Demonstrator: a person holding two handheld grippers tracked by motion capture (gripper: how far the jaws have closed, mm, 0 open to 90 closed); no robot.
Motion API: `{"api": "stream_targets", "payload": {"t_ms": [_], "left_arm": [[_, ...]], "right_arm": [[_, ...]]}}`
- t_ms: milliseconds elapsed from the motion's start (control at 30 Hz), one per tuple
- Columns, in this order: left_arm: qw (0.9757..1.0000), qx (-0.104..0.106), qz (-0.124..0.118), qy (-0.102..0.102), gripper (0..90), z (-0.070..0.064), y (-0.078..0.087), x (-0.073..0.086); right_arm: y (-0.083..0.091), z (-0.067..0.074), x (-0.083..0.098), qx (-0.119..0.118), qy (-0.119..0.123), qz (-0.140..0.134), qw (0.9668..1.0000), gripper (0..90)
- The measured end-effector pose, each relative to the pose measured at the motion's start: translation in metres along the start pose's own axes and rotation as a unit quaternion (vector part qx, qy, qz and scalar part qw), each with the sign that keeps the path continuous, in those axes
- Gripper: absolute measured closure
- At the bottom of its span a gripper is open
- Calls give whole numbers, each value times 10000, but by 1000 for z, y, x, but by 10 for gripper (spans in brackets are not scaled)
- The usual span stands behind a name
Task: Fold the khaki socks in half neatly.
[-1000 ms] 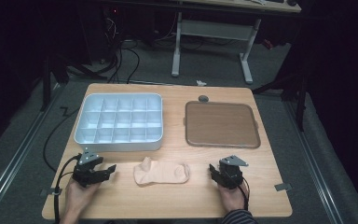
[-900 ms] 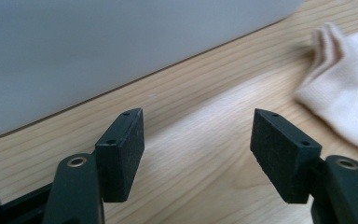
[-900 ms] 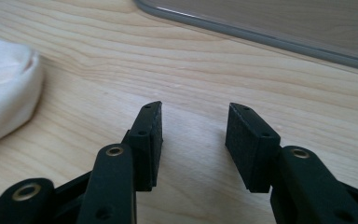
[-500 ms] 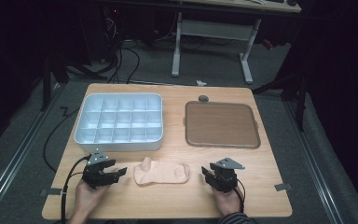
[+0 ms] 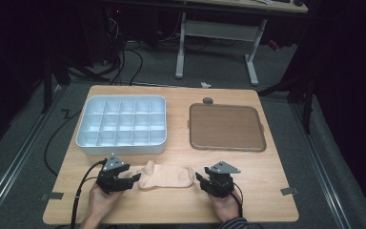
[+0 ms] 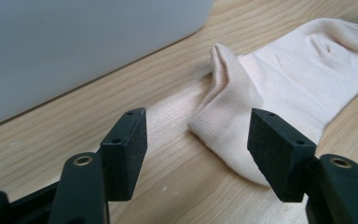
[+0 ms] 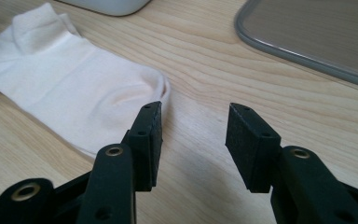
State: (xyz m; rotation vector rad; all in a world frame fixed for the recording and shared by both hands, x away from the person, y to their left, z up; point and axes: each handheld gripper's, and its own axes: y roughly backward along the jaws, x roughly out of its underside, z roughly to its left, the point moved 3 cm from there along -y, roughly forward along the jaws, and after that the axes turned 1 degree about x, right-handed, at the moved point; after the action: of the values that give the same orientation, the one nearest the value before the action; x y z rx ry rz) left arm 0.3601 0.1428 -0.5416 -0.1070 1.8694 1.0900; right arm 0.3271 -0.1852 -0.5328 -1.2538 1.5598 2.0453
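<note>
A pale peach sock (image 5: 167, 175) lies flat on the wooden table near the front edge. My left gripper (image 5: 134, 179) is at its left end, jaws open and low over the wood. In the left gripper view the sock's cuff (image 6: 223, 107) lies just ahead, between the open jaws of the left gripper (image 6: 198, 149), and nothing is pinched. My right gripper (image 5: 199, 177) is at the sock's right end. Its jaws have just been opening. In the right gripper view the sock (image 7: 70, 93) touches the left jaw's outer side, and bare wood lies between the jaws of the right gripper (image 7: 193, 140).
A white compartment box (image 5: 121, 149) stands at the back left, its wall close by in the left gripper view (image 6: 74, 42). A brown tray (image 5: 226, 126) lies at the back right, its rim (image 7: 279, 46) ahead of the right gripper. Cables trail off the front edge.
Both hands have slid inward toward the sock: the left gripper to the right, the right gripper to the left. The sock has not moved.
</note>
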Motion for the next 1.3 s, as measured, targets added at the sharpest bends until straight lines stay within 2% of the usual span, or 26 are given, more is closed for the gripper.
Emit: {"api": "stream_targets", "payload": {"t_ms": [267, 500, 833, 967, 1033, 1167, 1300], "left_arm": [[9999, 16, 61, 82, 399, -4, -11, -2], [9999, -1, 91, 108, 424, -3, -14, -3], [9998, -51, 194, 7, 463, -4, -17, -2], [9996, -114, 213, -112, 501, -7, -18, -2], [9990, -246, 262, -259, 539, -9, -18, -2], [9990, -190, 304, -284, 613, -11, -19, -4], [9992, -90, 311, -238, 688, -12, -19, -4]], "right_arm": [[-8, 12, -4, -240, -42, 24, 9997, 558], [-18, 14, -6, -295, -85, 139, 9994, 569], [-27, 15, -4, -296, -87, 314, 9990, 632], [-29, 15, -2, -373, -93, 379, 9985, 675], [-29, 16, -2, -402, -80, 389, 9984, 700], [-29, 18, -2, -432, 103, 418, 9981, 754], [-28, 19, -3, -437, 148, 427, 9980, 778]]}}
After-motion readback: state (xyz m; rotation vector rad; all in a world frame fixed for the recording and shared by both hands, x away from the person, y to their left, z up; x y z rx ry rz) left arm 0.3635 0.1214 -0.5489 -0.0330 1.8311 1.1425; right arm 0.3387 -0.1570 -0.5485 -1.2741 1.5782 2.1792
